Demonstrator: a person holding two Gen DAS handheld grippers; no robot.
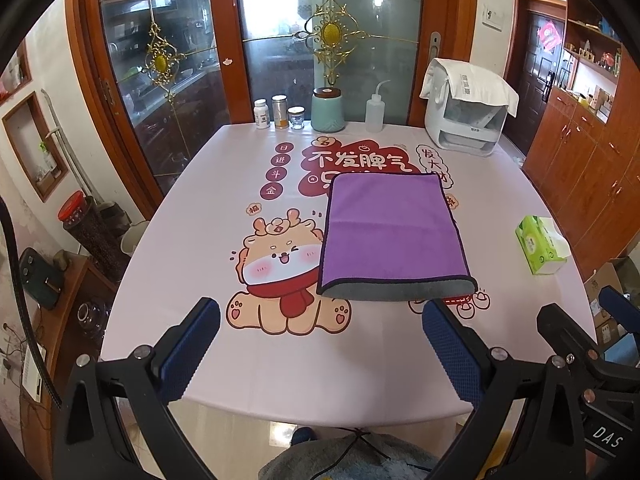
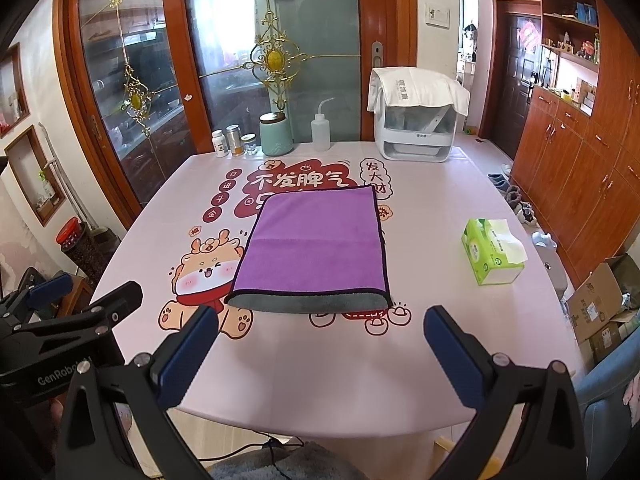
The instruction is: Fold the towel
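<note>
A purple towel (image 1: 390, 232) with a dark hem lies folded on the table, its grey underside showing along the near fold; it also shows in the right wrist view (image 2: 316, 244). My left gripper (image 1: 320, 314) is open and empty, held above the near part of the table, short of the towel's near edge. My right gripper (image 2: 320, 322) is open and empty, also just short of the near edge. The right gripper shows at the right edge of the left wrist view (image 1: 580, 320), and the left gripper at the left edge of the right wrist view (image 2: 88, 292).
The table (image 2: 320, 380) has a pink printed cloth. A green tissue box (image 2: 492, 250) sits to the right. At the far edge stand small jars (image 2: 234, 142), a teal canister (image 2: 276, 134), a squeeze bottle (image 2: 321, 132) and a white appliance (image 2: 416, 120).
</note>
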